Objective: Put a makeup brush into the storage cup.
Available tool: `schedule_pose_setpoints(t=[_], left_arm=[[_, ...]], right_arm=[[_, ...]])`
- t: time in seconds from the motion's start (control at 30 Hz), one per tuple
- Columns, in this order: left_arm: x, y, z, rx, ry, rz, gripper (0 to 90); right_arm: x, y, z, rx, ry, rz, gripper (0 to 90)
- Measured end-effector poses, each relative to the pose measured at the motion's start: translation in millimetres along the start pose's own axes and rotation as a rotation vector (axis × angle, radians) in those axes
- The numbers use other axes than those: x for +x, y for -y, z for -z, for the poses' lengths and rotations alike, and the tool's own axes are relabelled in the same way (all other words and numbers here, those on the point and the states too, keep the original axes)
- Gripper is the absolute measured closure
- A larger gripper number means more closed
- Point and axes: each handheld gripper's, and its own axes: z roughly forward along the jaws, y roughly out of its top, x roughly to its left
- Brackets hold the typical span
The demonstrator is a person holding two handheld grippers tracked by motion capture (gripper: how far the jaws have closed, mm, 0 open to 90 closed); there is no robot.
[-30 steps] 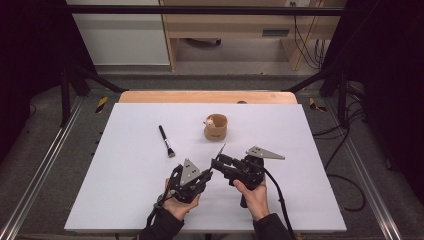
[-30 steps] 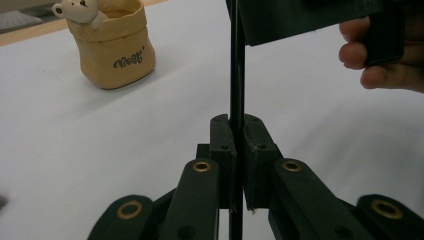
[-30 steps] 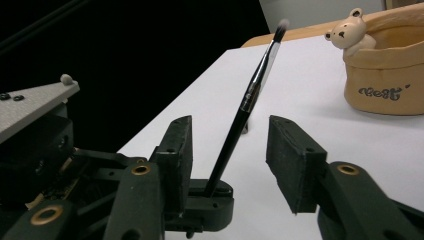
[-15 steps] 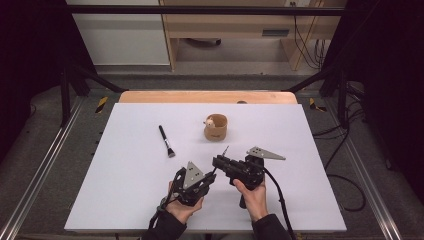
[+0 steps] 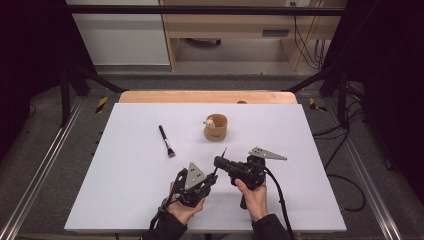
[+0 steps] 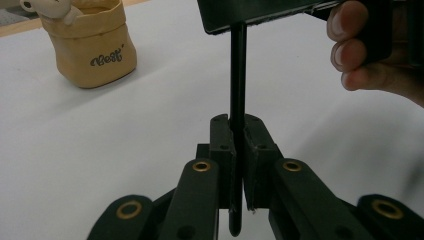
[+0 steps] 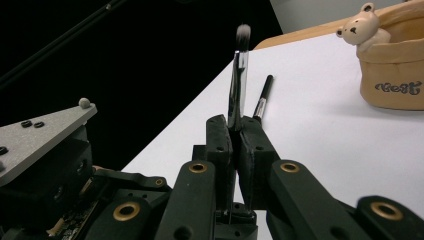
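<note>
Gripping brush [image 7: 240, 75], bristles in right gripper view

- The table [image 5: 125, 200] was white, with a pale wooden strip along its 12 o'clock edge.
- The pouch [image 5: 215, 127] was tan with dark lettering and bore a cream bear [image 7: 359, 27].
- The held brush [image 7: 237, 85] had a black handle, silver ferrule and grey-white bristles.
- The lying brush [image 5: 166, 140] at 10 o'clock was black.

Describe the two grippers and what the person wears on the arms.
Both grippers are black, with linked jaw arms fastened by brass-coloured rivets. The left gripper and right gripper each carry a grey three-cornered plate on top. A black cable trails from the right one. Dark sleeves cover the forearms.
</note>
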Motion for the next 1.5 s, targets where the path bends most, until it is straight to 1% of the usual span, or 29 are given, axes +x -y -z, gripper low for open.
schedule_pose_setpoints(t=[0.13,0.2,0.27,0.33,0.4,0.5,0.63,0.7,0.77,0.87,1.1,1.23,1.33,1.5], left_arm=[[0.3,-0.2,0.3,-0.001,0.010,-0.005,84.0],[0.7,0.0,0.5,0.003,0.012,-0.008,81.1],[1.7,0.0,1.4,0.004,0.017,-0.014,78.2],[3.2,-0.3,2.9,0.001,0.028,-0.011,74.5],[4.9,-0.6,4.9,0.000,0.031,-0.020,70.7],[8.5,-1.1,8.7,-0.010,0.042,-0.018,64.2],[15.6,-1.8,14.0,-0.011,0.057,-0.031,54.3],[19.9,-1.6,17.6,-0.021,0.059,-0.026,50.5],[24.8,-1.9,21.5,-0.034,0.068,-0.018,46.7],[31.8,-2.4,27.3,-0.041,0.070,-0.018,40.3],[47.5,-2.8,39.8,-0.057,0.042,-0.026,27.9],[56.0,-2.6,46.7,-0.065,0.034,-0.025,24.1],[62.6,-2.1,51.1,-0.070,0.031,-0.017,21.6],[72.3,-0.2,56.5,-0.072,0.006,-0.018,18.5]], right_arm=[[0.5,-0.7,1.3,0.010,-0.004,0.014,85.0],[0.4,-1.2,2.3,0.004,-0.008,0.022,85.0],[0.8,-2.4,4.2,0.002,0.003,0.042,85.0],[1.2,-4.0,6.7,-0.002,0.019,0.078,85.0],[1.6,-5.6,9.2,-0.005,0.029,0.087,85.0],[1.0,-7.7,12.6,-0.009,0.051,0.113,85.0],[0.0,-9.9,16.8,-0.017,0.074,0.130,85.0],[-0.2,-11.1,18.8,-0.016,0.086,0.138,84.9],[-0.6,-11.9,20.3,-0.020,0.103,0.158,85.0],[-1.5,-13.4,23.2,-0.021,0.119,0.185,84.9],[-3.6,-16.3,29.1,-0.020,0.158,0.216,84.9],[-5.0,-18.0,32.1,-0.022,0.177,0.226,85.0],[-6.2,-19.3,34.2,-0.022,0.190,0.231,85.0],[-7.6,-21.5,36.5,-0.021,0.212,0.247,84.9]])
